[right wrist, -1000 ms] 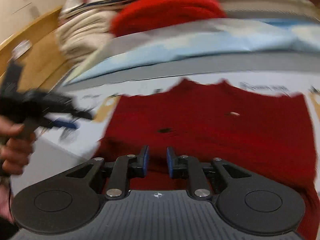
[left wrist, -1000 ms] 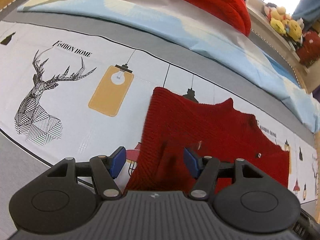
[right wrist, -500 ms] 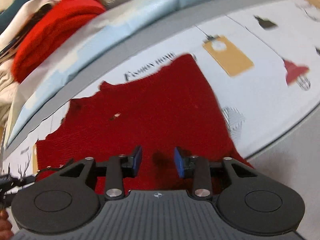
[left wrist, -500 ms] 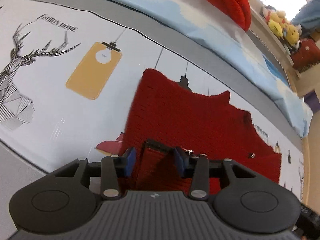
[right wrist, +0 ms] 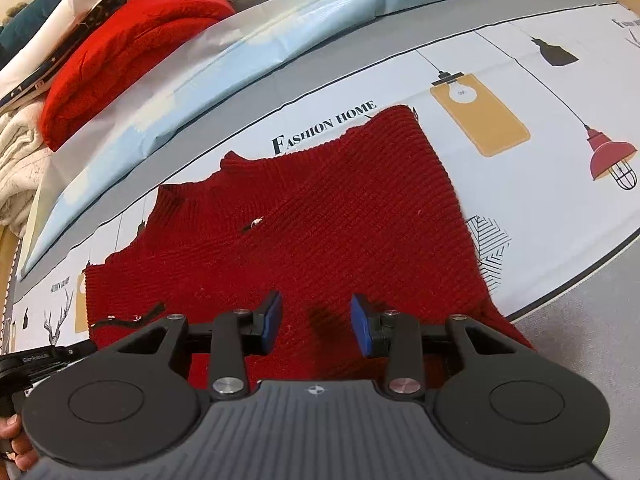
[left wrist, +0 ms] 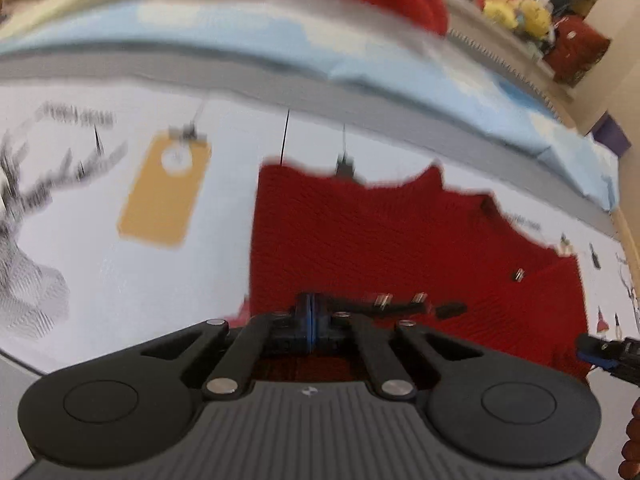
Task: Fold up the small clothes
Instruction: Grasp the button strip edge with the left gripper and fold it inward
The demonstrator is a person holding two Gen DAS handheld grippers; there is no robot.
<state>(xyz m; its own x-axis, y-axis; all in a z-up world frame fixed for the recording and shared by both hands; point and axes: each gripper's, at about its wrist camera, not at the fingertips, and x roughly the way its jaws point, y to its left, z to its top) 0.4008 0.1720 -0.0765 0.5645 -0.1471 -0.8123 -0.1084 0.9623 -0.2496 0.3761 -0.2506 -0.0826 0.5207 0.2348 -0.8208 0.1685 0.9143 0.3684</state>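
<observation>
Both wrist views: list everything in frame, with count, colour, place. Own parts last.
knit sweater: 1, dark red, flat on the printed sheet, near hem under both grippers
printed sheet: 1, white with lamp and deer prints, covering the surface
light blue cloth: 1, pale blue and white, along the far edge of the sheet
bright red knit: 1, red, folded on the far pile
cream knit: 1, off-white, beside the pile
plush toys: a few, yellow, far shelf
left gripper: 1, black with blue pads, shut on the sweater's hem
right gripper: 1, same, jaws apart over the sweater
</observation>
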